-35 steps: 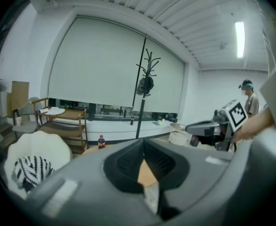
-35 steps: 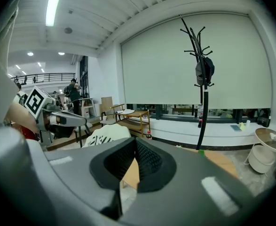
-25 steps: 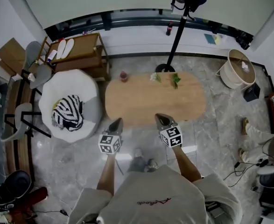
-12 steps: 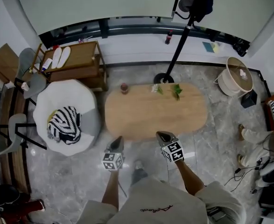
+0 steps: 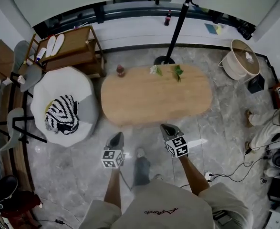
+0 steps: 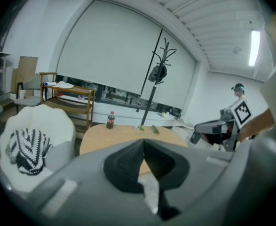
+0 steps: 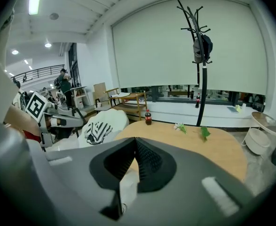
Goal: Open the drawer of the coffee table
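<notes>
- My left gripper and right gripper, jaws pressed together on nothing, hang side by side over the marble floor.
- Just beyond them lies the oval wooden coffee table; its drawer cannot be made out.
- A cola bottle stands at its far left end, green sprigs along the far edge.

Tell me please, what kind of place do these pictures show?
Most likely a lounge corner made up like a living room, perhaps in an office: a low oval wooden coffee table, a white armchair with a striped cushion, and a coat stand.
</notes>
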`<state>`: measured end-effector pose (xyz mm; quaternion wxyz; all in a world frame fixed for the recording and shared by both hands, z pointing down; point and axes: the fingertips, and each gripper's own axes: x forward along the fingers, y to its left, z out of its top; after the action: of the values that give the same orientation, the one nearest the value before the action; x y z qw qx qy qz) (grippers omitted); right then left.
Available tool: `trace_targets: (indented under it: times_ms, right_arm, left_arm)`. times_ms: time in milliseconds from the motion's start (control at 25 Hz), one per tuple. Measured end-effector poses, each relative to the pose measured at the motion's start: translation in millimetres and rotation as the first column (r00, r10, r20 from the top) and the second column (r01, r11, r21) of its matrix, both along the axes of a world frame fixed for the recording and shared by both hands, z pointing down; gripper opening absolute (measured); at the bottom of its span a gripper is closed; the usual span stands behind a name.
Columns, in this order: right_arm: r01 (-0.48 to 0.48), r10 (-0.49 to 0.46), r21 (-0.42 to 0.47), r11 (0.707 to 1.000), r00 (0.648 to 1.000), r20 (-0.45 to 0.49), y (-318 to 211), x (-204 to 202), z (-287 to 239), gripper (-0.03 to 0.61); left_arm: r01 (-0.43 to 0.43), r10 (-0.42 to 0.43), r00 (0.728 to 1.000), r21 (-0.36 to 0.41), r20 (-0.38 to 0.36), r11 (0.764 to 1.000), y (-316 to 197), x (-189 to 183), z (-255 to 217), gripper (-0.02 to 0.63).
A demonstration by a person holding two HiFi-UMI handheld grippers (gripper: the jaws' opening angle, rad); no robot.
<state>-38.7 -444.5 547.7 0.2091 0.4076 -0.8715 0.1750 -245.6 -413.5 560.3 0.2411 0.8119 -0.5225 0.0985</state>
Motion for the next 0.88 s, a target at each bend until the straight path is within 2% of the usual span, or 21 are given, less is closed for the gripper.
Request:
trace_targets:
  times_ms: [240, 480, 640, 880]
  right_arm:
    - [-0.022, 0.022, -0.02, 1.0, 1.0, 0.018, 55, 34, 30, 0.006]
    - [-0.033, 0.034, -0.029, 0.999, 0.999, 0.042, 56, 47, 70, 0.005]
    - [-0.05, 0.05, -0.008, 0.999, 0.997, 0.057, 36, 52, 122, 0.005]
    - [-0.056, 0.053, 0.031, 0.998, 0.995, 0.081, 17, 52, 212, 0.006]
  left_arm:
    - [-0.031, 0.032, 0.999, -0.026, 0.012, 0.999, 48, 36, 34, 0.0]
    - [-0.042, 0.043, 0.999, -0.034, 0.024, 0.999, 51, 44, 74, 0.0]
    - [-0.037, 0.038, 0.999, -0.043, 0.035, 0.998, 44, 40, 131, 0.0]
    - [-0.013, 0.016, 0.997, -0.036, 0.069, 0.999, 31, 15, 231, 0.0]
